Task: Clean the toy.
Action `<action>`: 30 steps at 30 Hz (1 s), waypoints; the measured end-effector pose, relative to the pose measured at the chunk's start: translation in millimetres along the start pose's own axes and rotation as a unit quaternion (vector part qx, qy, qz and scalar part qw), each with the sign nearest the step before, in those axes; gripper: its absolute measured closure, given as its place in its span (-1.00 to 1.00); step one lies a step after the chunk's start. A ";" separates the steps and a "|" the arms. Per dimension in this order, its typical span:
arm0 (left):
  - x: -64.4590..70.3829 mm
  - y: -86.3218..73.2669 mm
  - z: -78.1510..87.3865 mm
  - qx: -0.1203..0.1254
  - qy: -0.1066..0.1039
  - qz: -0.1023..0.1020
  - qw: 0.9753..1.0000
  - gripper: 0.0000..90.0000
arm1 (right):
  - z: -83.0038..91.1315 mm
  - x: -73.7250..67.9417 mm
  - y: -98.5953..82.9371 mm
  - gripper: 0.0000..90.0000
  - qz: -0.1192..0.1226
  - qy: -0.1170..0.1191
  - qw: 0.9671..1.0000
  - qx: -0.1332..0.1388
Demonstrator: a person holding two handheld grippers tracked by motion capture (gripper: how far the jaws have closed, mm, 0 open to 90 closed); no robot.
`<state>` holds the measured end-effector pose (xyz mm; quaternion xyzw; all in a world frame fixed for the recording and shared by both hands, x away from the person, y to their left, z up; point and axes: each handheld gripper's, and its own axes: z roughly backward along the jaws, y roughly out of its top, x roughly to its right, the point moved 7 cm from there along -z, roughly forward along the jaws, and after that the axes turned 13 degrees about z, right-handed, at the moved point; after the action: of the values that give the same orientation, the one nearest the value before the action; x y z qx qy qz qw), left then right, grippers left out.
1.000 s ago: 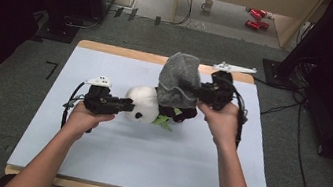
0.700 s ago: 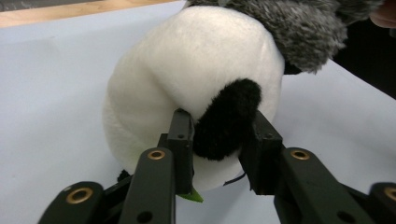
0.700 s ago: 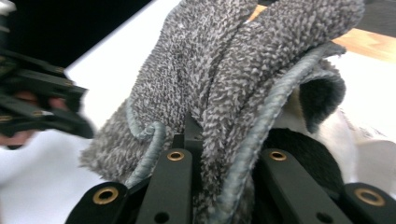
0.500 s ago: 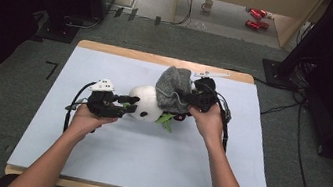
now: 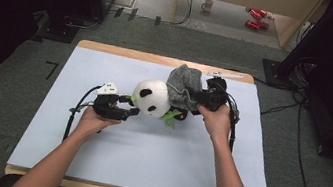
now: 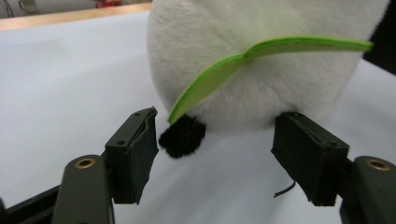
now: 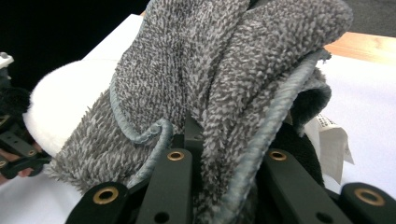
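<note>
While gripper (image 7: 196, 154) pinches cloth (image 7: 210, 70).

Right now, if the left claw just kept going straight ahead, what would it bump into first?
Probably the toy panda's head: the open left claw points right at it, with a small black ear between its jaws, perhaps touching first.

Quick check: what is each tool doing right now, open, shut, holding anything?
Left tool: open, jaws on either side of the plush panda's underside, holding nothing.
Right tool: shut on the grey fuzzy cloth.
</note>
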<state>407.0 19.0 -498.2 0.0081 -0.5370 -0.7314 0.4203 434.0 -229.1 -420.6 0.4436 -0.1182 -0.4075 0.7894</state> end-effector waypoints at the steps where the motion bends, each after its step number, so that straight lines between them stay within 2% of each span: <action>1: -0.5 1.2 -1.7 0.008 -0.005 0.005 1.000 -0.38 | 0.3 1.0 -0.3 0.79 -0.002 -0.002 1.000 0.002; 2: -0.1 2.3 -3.6 0.017 -0.013 0.010 1.000 -0.39 | 1.0 2.7 -1.0 0.79 -0.003 -0.004 1.000 0.002; 5: 4.7 3.0 -7.9 0.029 -0.033 0.006 0.999 -0.45 | 2.5 6.7 -3.8 0.79 -0.013 -0.003 1.000 0.008; 8: 13.5 2.5 -12.1 0.038 -0.050 -0.016 0.998 -0.41 | 4.1 10.4 -6.4 0.79 -0.022 -0.002 1.000 0.012; 9: 16.4 2.8 -12.8 0.045 -0.051 -0.026 0.997 -0.26 | 4.9 11.0 -7.2 0.79 -0.024 -0.003 1.000 0.012; 10: 18.2 3.7 -13.0 0.048 -0.044 -0.032 0.997 -0.15 | 5.5 11.6 -7.7 0.79 -0.025 -0.004 1.000 0.012; 12: 19.6 6.7 -12.0 0.053 -0.035 -0.029 0.998 0.22 | 7.1 12.0 -8.3 0.79 -0.027 -0.006 1.000 0.013; 15: 22.9 12.8 -7.0 0.052 -0.037 -0.023 0.998 0.49 | 12.9 11.1 -4.6 0.79 -0.032 -0.002 0.999 0.025; 18: 29.8 20.9 -0.6 0.056 -0.044 -0.022 0.997 0.57 | 24.8 4.8 7.2 0.79 -0.026 -0.002 0.999 0.040; 22: 40.9 31.2 8.5 0.040 -0.046 -0.018 0.998 0.62 | 42.0 -11.0 26.1 0.79 -0.012 0.006 0.998 0.064; 26: 51.0 44.7 25.4 0.021 -0.036 -0.015 0.999 0.63 | 61.3 -28.4 43.7 0.79 -0.008 0.030 0.996 0.089; 30: 60.1 65.4 50.6 0.002 -0.008 -0.028 1.000 0.63 | 75.7 -39.2 58.3 0.79 0.000 0.045 0.994 0.095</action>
<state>384.3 16.3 -398.6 0.0181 -0.5413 -0.7421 0.3949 398.8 -229.6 -323.5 0.5342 -0.1212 -0.3740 0.7484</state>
